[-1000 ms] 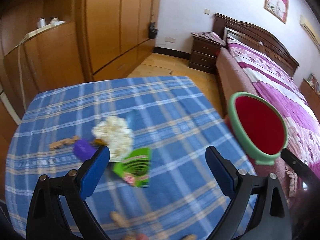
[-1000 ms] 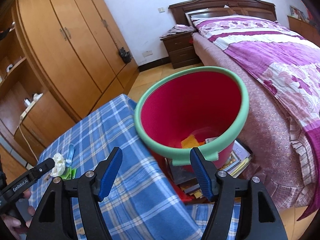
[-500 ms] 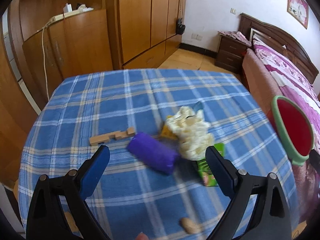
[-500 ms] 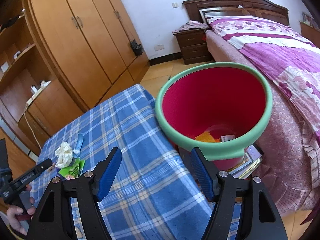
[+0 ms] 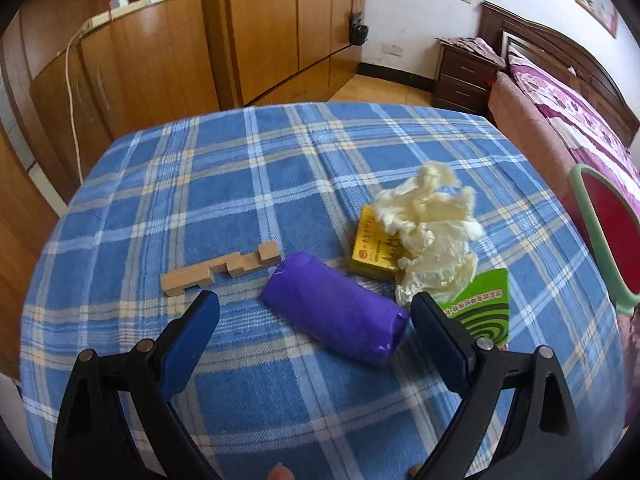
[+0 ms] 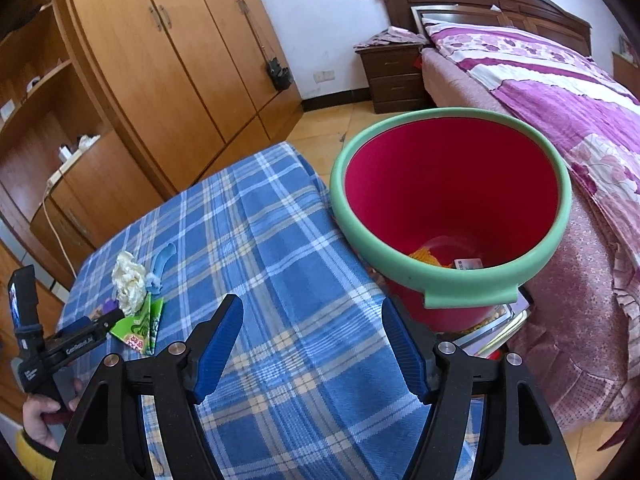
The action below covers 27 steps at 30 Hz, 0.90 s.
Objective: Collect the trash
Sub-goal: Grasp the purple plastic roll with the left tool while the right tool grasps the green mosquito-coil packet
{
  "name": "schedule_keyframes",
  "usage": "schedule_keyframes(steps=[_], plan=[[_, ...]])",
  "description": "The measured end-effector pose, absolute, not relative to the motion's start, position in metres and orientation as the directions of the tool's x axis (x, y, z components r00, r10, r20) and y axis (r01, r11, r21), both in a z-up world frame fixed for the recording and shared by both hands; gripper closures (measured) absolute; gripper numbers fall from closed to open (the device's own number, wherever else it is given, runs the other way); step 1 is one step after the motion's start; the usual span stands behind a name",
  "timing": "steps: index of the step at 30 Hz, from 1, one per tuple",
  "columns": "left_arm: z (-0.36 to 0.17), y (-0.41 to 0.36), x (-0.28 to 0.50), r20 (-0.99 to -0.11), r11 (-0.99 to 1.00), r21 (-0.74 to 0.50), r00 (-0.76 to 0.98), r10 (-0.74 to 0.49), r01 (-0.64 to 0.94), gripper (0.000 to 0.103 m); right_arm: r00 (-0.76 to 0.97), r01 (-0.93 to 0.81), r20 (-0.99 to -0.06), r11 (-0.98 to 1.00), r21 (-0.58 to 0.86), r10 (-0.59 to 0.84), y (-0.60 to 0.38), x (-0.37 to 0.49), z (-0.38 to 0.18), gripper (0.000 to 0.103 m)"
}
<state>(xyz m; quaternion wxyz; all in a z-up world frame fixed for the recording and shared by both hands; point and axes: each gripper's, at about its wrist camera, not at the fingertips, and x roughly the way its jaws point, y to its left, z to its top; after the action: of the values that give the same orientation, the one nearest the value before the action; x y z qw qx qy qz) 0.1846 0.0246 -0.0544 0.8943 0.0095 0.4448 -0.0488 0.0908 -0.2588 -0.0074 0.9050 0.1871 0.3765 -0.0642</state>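
My left gripper (image 5: 316, 312) has swung down over the trash pile, and its jaws now stand wide apart with the purple roll (image 5: 334, 308) lying between the tips, untouched by either pad. A second ago that view still looked out over the cloth (image 5: 224, 184) towards the bed, with the pile low at 8 o'clock and the purple roll a blur behind the left finger. Half a second ago the pile was centred; now it fills the middle. I judge this as lining up for a first pick, the purple roll the likeliest target.

Around the roll: the wood piece (image 5: 222, 268) at 10 o'clock, just beside it; the yellow box (image 5: 370, 246) at 1 o'clock, partly under the tissue wad (image 5: 432, 240); the green packet (image 5: 484, 308) at 3 o'clock.

My right gripper (image 6: 312, 328) is open and empty, hanging over the cloth edge with the bin (image 6: 448, 276) at 2 o'clock. The bin has slid rightwards and farther off in that view, and it already holds a few scraps. The pile sits at 9 o'clock there, well apart from the bin, so every item needs a carry across.
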Motion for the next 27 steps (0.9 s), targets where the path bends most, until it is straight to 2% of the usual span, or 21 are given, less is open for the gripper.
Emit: schedule_keyframes(steps=[3,8,14,16,27], plan=[[-0.058,0.030,0.187,-0.805,0.993,-0.079,0.582,-0.113,0.084,0.019,0.702,0.251,-0.711,0.924,0.287,0.030,-0.256,0.094,-0.009,0.030],[-0.057,0.035,0.182,-0.795,0.990,-0.116,0.589,-0.141,0.080,0.045,0.692,0.240,-0.721,0.929,0.282,0.040,-0.250,0.096,-0.012,0.030],[-0.054,0.042,0.171,-0.792,0.983,-0.167,0.584,-0.177,0.071,0.065,0.684,0.204,-0.727,0.940,0.275,0.064,-0.237,0.101,-0.014,0.030],[-0.056,0.043,0.169,-0.798,0.983,-0.173,0.575,-0.178,0.065,0.068,0.681,0.187,-0.728,0.944,0.273,0.076,-0.231,0.103,-0.014,0.030],[-0.057,0.047,0.170,-0.794,0.985,-0.170,0.589,-0.154,0.028,0.071,0.657,0.089,-0.740,0.959,0.268,0.146,-0.196,0.119,-0.014,0.030]])
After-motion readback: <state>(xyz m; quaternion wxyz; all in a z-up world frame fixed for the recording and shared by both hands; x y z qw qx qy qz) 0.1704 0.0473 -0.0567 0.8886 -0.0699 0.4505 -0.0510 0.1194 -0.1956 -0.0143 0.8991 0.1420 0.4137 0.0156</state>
